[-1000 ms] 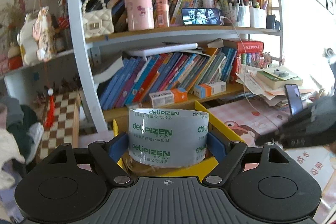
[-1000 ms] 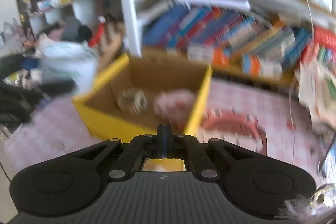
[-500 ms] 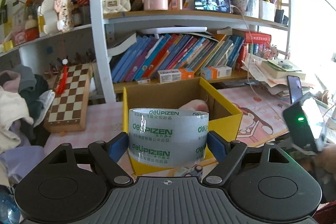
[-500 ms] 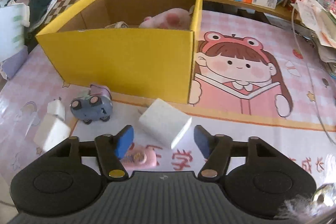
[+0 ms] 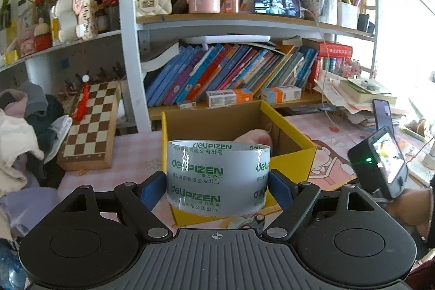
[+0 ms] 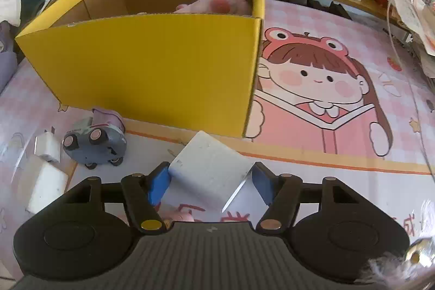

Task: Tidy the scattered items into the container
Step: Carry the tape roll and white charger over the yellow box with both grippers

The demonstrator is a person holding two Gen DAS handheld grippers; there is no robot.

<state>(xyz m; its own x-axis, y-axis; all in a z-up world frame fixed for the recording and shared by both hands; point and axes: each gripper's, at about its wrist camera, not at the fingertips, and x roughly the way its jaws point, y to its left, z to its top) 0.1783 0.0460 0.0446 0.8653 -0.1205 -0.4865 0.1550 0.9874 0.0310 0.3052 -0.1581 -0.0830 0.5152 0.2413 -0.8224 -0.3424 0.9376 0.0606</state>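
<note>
We hold a roll of clear tape (image 5: 218,178) between the blue fingers (image 5: 153,189) of our left gripper (image 5: 217,188), closed on its sides; it hangs upright in front of the near wall of the yellow cardboard box (image 5: 292,151). A pink plush toy (image 5: 254,137) lies inside the box toward its right wall.

Our right gripper (image 6: 210,184) has its fingers spread around a white block (image 6: 208,171) lying on the pink mat (image 6: 339,143), just near the box's front right corner (image 6: 152,67); the left finger (image 6: 159,182) looks to touch the block, the right one stands a little apart. To the left of the block sits a grey toy car (image 6: 95,146), with two white chargers (image 6: 44,175) farther left.

Behind the box stand shelves of books (image 5: 225,72), and a chessboard (image 5: 91,124) lies to the left.
</note>
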